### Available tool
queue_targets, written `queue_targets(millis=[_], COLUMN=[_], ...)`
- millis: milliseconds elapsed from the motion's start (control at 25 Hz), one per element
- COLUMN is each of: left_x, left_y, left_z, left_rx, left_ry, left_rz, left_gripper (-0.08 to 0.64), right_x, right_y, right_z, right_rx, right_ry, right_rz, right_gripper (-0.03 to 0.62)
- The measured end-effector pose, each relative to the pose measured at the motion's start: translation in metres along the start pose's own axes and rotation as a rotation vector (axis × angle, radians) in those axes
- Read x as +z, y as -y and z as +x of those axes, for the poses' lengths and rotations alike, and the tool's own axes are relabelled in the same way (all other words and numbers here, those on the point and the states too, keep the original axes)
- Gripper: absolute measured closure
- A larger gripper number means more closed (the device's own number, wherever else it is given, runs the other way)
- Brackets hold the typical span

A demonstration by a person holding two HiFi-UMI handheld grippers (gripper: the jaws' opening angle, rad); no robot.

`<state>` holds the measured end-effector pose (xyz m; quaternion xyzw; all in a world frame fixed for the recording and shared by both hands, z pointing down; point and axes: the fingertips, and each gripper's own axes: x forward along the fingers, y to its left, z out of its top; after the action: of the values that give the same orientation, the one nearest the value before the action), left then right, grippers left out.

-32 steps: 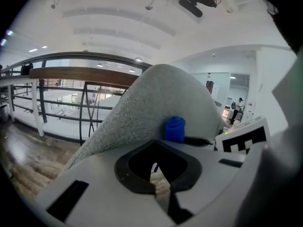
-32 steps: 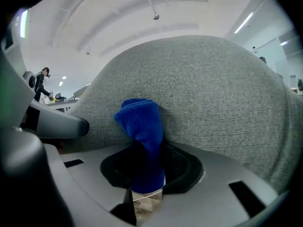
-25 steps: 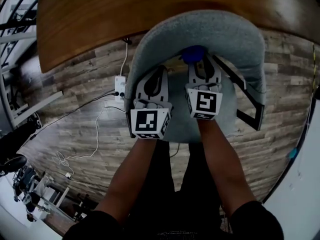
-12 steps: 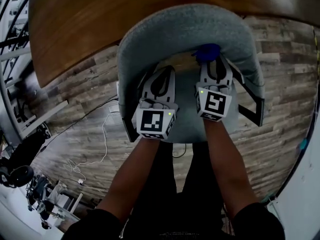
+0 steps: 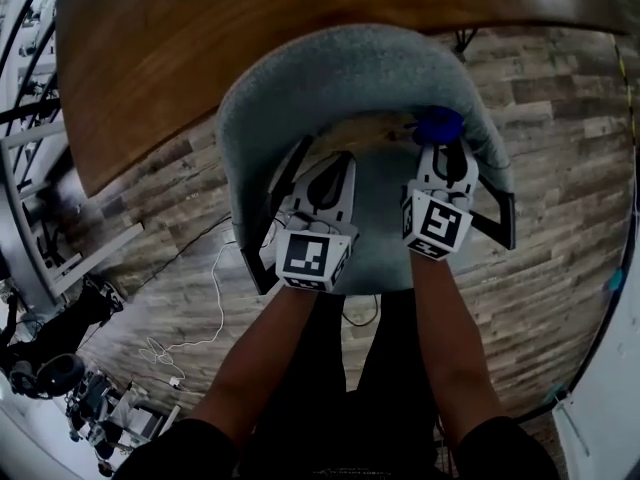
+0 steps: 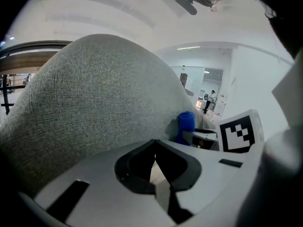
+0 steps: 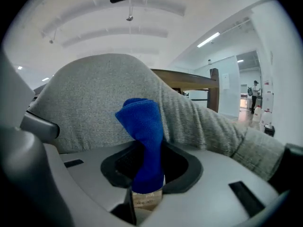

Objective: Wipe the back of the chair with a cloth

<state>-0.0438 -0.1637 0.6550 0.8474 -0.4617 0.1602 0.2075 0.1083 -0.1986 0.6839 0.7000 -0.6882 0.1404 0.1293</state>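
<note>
1. Both of the person's arms reach straight out in front and point down at the chair. The left arm (image 5: 262,353) and the right arm (image 5: 447,348) lie side by side, a little apart.
2. The left gripper (image 5: 331,171) has its jaws shut together with nothing between them. It sits low inside the chair, near the gray back. I cannot tell if it touches the chair. I think it only waits there, or helps hold the chair steady, because it has no cloth.
3. The right gripper (image 7: 146,194) is clamped tight on the bottom of the blue cloth (image 7: 141,126). The cloth sticks up out of the jaws in a bunched fold, so its soft top end can meet the chair first. This gripper reaches farther out than the left one.
4. The cloth is pressed on, or just beside, the inside of the chair back (image 5: 350,68), on the person's right side where the back curves round. That looks like the spot being wiped now. I think much of the back has not been wiped yet.
5. Past the chair is a brown wooden table (image 5: 250,18). The chair is pushed near it. Under it all is the wood floor (image 5: 565,98).
</note>
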Motion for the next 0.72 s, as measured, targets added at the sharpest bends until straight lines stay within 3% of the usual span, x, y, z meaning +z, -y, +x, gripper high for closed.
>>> queue_targets(millis=[560, 720], left_x=[0.016, 0.020], left_y=[0.035, 0.048], left_z=[0.003, -0.007], left_rx=[-0.077, -0.109], left_ry=[0.022, 0.017], left_rz=[0.046, 0.068], left_gripper=[0.554, 0.554], right_x=[0.000, 0.018], right_y=[0.052, 0.052], right_z=[-0.041, -0.056], right_rx=[-0.168, -0.162], right_ry=[0.010, 0.033], right_rz=[0.059, -0.005], right_gripper=[0.483, 0.483])
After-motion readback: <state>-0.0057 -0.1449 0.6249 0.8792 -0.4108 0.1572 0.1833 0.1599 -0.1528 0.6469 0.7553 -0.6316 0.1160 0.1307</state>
